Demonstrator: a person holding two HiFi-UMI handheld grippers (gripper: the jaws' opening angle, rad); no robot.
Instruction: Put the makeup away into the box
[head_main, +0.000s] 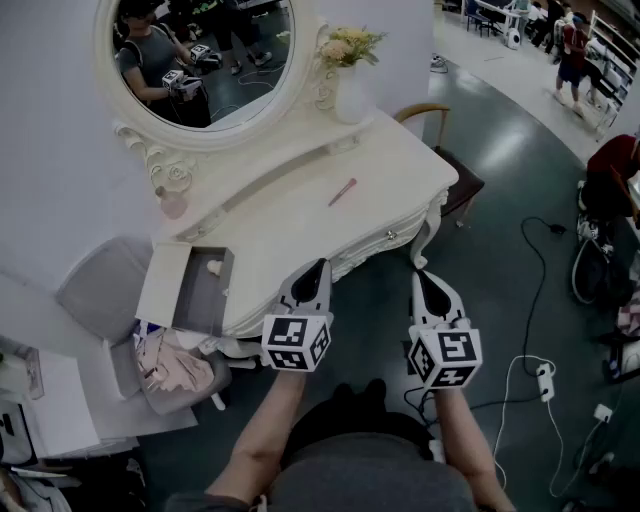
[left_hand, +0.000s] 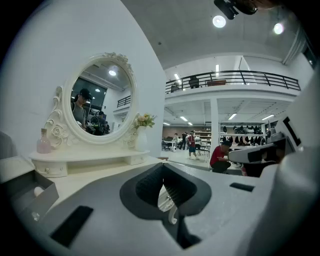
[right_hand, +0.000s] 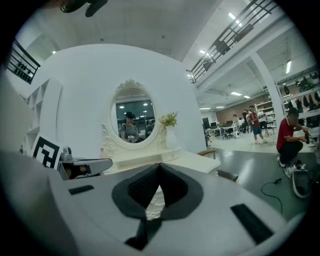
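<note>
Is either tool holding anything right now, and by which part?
Nothing is held: the left tool and the right tool are both shut and empty.

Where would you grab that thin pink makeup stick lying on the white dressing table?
Probably its middle, from above, jaws across its narrow width: the thin pink makeup stick lies flat and slanted on the white dressing table.

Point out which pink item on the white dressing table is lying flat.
The slim pink stick lying on the open tabletop; the round pink bottle stands upright on the raised shelf by the oval mirror.
</note>
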